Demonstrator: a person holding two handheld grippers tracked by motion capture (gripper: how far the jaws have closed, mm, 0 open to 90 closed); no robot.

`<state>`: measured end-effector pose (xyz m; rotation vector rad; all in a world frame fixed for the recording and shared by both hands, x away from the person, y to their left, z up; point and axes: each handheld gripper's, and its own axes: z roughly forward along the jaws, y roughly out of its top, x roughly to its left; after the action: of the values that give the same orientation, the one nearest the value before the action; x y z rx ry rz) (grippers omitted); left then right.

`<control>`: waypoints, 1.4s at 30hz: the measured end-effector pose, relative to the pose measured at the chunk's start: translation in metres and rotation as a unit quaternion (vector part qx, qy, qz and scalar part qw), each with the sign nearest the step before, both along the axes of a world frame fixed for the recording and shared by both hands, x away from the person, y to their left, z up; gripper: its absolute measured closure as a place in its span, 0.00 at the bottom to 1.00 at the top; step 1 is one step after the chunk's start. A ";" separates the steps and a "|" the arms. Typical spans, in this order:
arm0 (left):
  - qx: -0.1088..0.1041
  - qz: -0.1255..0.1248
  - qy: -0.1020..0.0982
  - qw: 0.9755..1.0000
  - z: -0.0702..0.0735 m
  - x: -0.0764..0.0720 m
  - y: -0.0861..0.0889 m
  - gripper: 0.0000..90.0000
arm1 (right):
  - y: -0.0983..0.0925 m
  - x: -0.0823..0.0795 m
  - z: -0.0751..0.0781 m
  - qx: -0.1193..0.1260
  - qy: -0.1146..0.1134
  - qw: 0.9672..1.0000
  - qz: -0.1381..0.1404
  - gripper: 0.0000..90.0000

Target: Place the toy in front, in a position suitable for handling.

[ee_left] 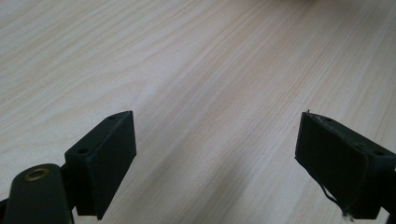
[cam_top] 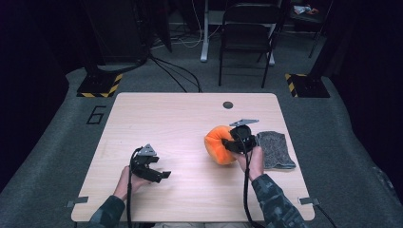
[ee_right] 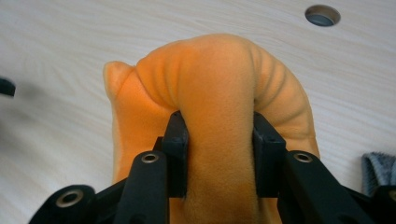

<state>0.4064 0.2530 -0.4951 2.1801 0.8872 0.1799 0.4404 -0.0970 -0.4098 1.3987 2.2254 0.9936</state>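
Right gripper (ee_right: 217,140) clamped on orange plush cushion (ee_right: 219,88), fold bulging ahead of its jaws. Left gripper (ee_left: 215,154) spread wide, empty, well apart to the cushion's left.

Bare bench (cam_top: 180,118) is seen across the whole left and far part, and between the spread jaws of the left gripper (cam_top: 161,175) nothing but wood grain is shown in the left gripper view. On the right half the way is taken up by an orange cushion (cam_top: 217,144), pinched by the right gripper (cam_top: 234,142), and by a grey cloth (cam_top: 275,149) lying just beside it toward the right edge. A small round hole (cam_top: 228,105) is set in the bench near the far edge, well apart from both.
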 end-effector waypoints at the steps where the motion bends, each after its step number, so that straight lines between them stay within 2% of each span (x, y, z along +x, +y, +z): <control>1: -0.001 0.000 -0.001 1.000 0.000 0.000 0.000 0.13 | 0.000 0.001 -0.002 0.005 -0.002 1.000 -0.009 0.71; 4: 0.003 -0.003 0.000 1.000 0.000 0.000 0.000 0.14 | 0.002 0.003 -0.006 0.009 -0.003 1.000 -0.020 0.70; 6: 0.001 -0.001 -0.001 1.000 0.000 0.001 0.000 0.13 | 0.006 0.004 -0.011 0.018 0.001 0.999 -0.042 0.67; 8: 0.001 -0.003 0.003 1.000 0.000 0.001 0.000 0.14 | 0.011 0.005 -0.014 0.018 0.004 0.999 -0.047 0.66; 12: 0.002 -0.003 0.001 1.000 0.001 0.001 0.000 0.14 | 0.020 0.005 -0.019 0.034 0.004 0.997 -0.064 0.66; 15: 0.003 -0.002 0.000 1.000 0.001 0.001 0.001 0.14 | 0.024 0.007 -0.027 0.024 0.005 0.997 -0.072 0.66; 17: 0.004 0.000 -0.002 1.000 0.001 0.001 0.001 0.14 | 0.025 0.009 -0.039 0.012 0.013 0.997 -0.073 0.64; 18: 0.004 0.000 -0.002 1.000 0.001 0.001 0.001 0.14 | 0.025 0.009 -0.039 0.012 0.013 0.997 -0.073 0.64; 19: -0.002 0.008 -0.006 1.000 0.002 0.000 0.001 0.14 | 0.027 0.008 -0.042 0.007 0.002 0.997 -0.070 0.59; 21: -0.003 0.016 -0.016 1.000 0.003 -0.001 0.000 0.14 | 0.027 0.008 -0.040 0.004 -0.002 0.998 -0.065 0.50; 24: -0.007 0.026 -0.034 0.999 0.007 -0.004 -0.003 0.14 | 0.022 0.007 -0.034 0.008 -0.010 0.999 -0.049 0.33; 25: -0.010 0.029 -0.043 0.999 0.008 -0.005 -0.004 0.14 | 0.019 0.007 -0.032 0.017 -0.011 0.999 -0.045 0.30; 26: -0.010 0.029 -0.043 0.999 0.008 -0.005 -0.004 0.14 | 0.015 0.006 -0.030 0.020 -0.017 0.999 -0.039 0.26; 30: -0.019 0.042 -0.065 0.997 0.014 -0.011 -0.017 0.14 | -0.001 0.003 -0.023 0.029 -0.027 0.999 -0.014 0.17; 31: -0.023 0.044 -0.070 0.996 0.015 -0.013 -0.022 0.14 | -0.005 0.001 -0.020 0.031 -0.034 0.999 -0.017 0.16; 32: -0.021 0.045 -0.078 0.996 0.016 -0.015 -0.028 0.14 | -0.011 0.001 -0.018 0.029 -0.039 0.999 -0.006 0.16; 34: -0.022 0.042 -0.086 0.995 0.017 -0.017 -0.038 0.14 | -0.020 -0.001 -0.015 0.023 -0.043 0.999 -0.003 0.16; 35: -0.021 0.044 -0.094 0.994 0.017 -0.018 -0.044 0.14 | -0.025 -0.001 -0.014 0.022 -0.039 0.999 0.006 0.16; 42: -0.016 0.025 -0.111 0.993 0.015 -0.020 -0.086 0.16 | -0.045 0.002 -0.015 0.022 -0.048 0.998 0.016 0.18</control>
<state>0.3865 0.1672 -0.4802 2.0617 0.8128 0.4203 0.4420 -0.1422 -0.4245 1.3085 2.1761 1.1026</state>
